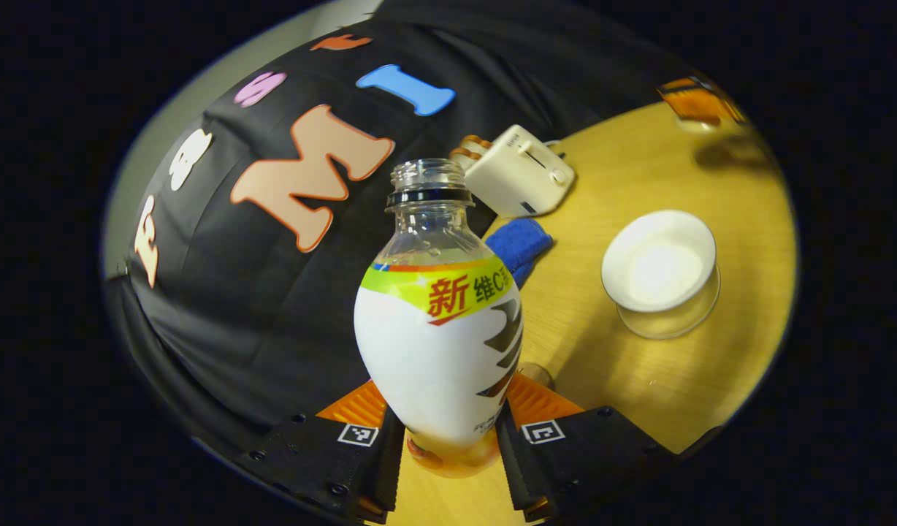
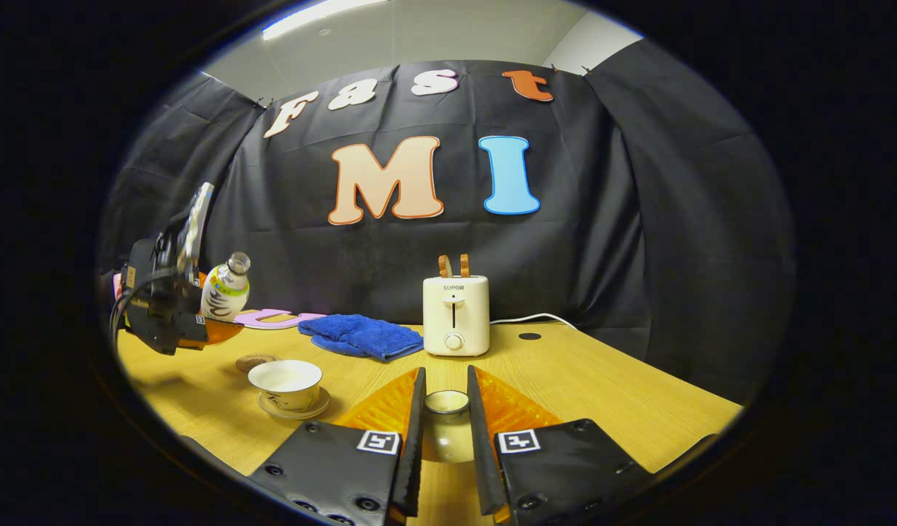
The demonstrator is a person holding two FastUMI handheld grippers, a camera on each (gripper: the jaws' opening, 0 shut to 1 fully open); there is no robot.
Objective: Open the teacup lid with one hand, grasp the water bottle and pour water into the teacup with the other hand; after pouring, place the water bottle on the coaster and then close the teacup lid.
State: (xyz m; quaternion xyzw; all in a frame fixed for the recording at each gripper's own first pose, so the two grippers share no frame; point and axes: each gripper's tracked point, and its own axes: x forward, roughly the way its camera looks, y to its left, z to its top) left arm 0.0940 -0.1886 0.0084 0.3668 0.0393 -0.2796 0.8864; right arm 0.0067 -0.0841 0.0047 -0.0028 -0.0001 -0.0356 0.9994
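My left gripper (image 1: 448,431) is shut on the water bottle (image 1: 441,343), low on its white-labelled body. The bottle is uncapped and holds a little water near the neck. From the right gripper view the bottle (image 2: 226,292) hangs tilted above the table's left side, mouth toward the open teacup (image 2: 285,383) on its saucer (image 2: 313,405). The teacup (image 1: 660,270) lies to the right of the bottle, white inside. My right gripper (image 2: 446,398) is shut on the teacup lid (image 2: 447,409), held just above the table. A brown coaster (image 2: 255,361) lies behind the cup.
A cream toaster (image 2: 456,314) with two slices of bread stands at the back of the wooden table (image 2: 602,387). A blue cloth (image 2: 361,334) lies left of it. The toaster's cord (image 2: 529,318) runs right along the black wall.
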